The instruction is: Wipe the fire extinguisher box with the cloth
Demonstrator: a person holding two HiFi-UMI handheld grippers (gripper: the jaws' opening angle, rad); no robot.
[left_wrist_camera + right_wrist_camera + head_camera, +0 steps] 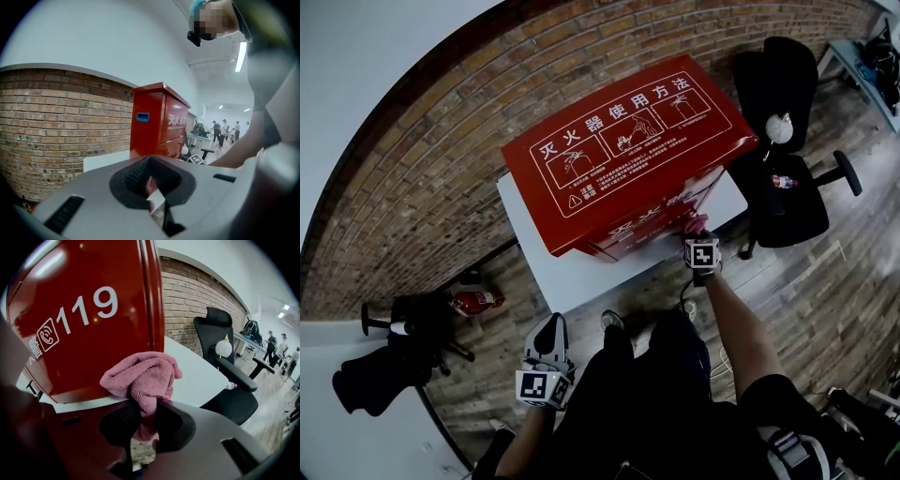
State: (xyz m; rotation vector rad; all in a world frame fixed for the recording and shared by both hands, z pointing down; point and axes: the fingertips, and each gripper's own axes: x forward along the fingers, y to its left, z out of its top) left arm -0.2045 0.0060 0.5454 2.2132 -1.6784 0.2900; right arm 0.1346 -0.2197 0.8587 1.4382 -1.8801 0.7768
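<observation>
The red fire extinguisher box (628,150) stands on a white platform (572,272) against the brick wall. My right gripper (697,229) is at the lower right of the box's front, shut on a pink cloth (697,222). In the right gripper view the bunched cloth (140,376) sticks out from between the jaws of my right gripper (143,420), close to the box's red front (84,324) printed "119". My left gripper (551,326) hangs low to the left, apart from the box. In its own view the left gripper (151,185) has its jaws together, holding nothing, with the box (157,119) farther off.
A black office chair (783,141) stands right of the platform, close to my right arm. A small red extinguisher (476,301) and a black stand (394,347) sit on the wooden floor at left. The brick wall (403,187) runs behind. Several people (225,129) stand far off.
</observation>
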